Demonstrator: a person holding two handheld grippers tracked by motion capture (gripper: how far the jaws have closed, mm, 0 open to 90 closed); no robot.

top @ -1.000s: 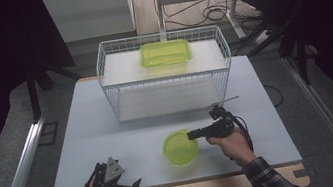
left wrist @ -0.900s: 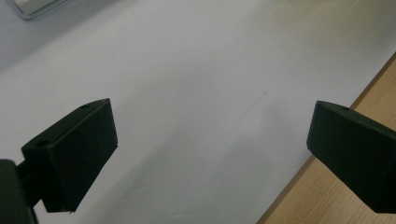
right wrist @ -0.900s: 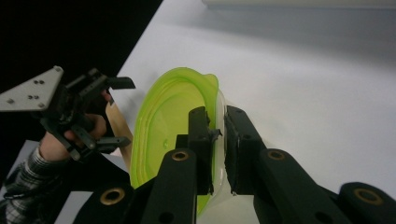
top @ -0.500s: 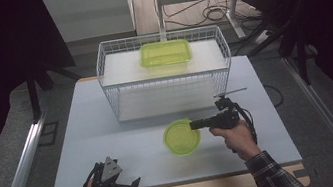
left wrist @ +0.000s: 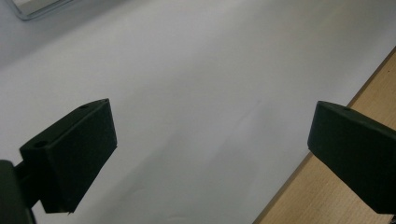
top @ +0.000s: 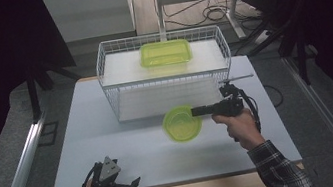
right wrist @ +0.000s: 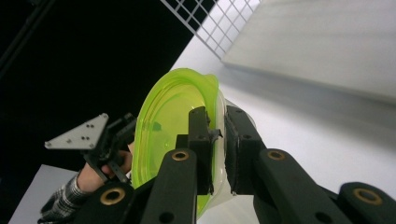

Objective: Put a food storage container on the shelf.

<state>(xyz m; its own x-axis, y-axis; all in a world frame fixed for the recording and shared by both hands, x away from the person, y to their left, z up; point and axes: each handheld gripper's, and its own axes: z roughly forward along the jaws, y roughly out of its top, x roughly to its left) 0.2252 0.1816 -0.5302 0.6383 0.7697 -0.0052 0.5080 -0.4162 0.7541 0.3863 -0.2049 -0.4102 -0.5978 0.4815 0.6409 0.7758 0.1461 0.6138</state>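
Now that my right hand-held gripper [top: 199, 111], clamped on the green bowl's [top: 182, 124] rim, has lifted it toward the wire basket [top: 108, 90], placing comes next.

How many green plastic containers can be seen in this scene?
2. A round green bowl is held by its rim in the right gripper, in front of the wire basket. A rectangular green container rests on the shelf inside the basket. Others may be hidden.
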